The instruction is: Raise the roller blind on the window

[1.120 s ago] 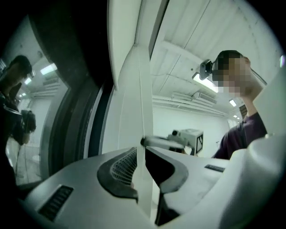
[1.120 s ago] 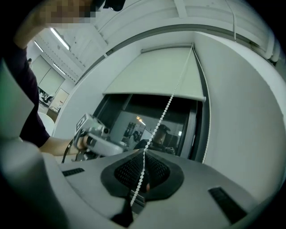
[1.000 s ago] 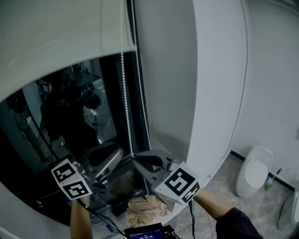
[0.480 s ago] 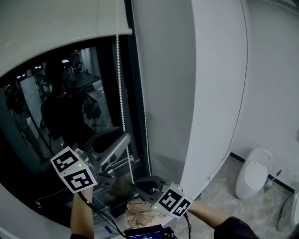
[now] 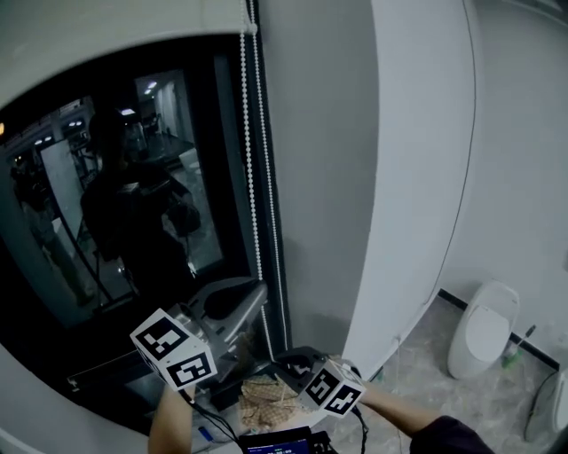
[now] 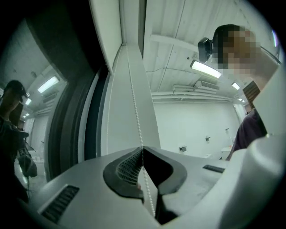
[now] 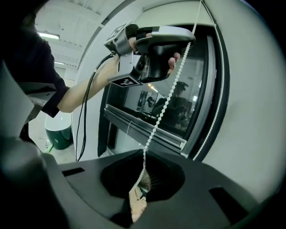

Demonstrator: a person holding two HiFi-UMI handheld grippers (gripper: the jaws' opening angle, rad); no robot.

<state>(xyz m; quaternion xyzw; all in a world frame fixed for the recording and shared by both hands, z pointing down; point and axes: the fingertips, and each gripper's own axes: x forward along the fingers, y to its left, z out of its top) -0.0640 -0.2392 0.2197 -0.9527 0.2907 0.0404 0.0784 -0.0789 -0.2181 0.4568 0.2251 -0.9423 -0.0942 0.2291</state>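
The pale roller blind (image 5: 106,27) has its bottom edge near the window's top. Its white bead chain (image 5: 251,177) hangs down the window's right side. My left gripper (image 5: 260,297) is at the chain, level and above the right one. Its jaws have just been closing, and in the left gripper view they (image 6: 142,150) are shut on the chain (image 6: 134,103). My right gripper (image 5: 286,359) sits lower, pointing slightly down. In the right gripper view its jaws (image 7: 143,172) pinch the chain (image 7: 163,112), which runs taut up to the left gripper (image 7: 190,38).
The dark window glass (image 5: 133,204) mirrors the room. A white wall panel (image 5: 417,177) stands just right of the chain. A white toilet (image 5: 484,332) is on the floor at right. A tan patterned cloth (image 5: 271,399) lies below the grippers.
The blind's bottom edge has climbed from mid-window to near the top. The right gripper has dropped with the chain. The left gripper has shifted right onto the chain.
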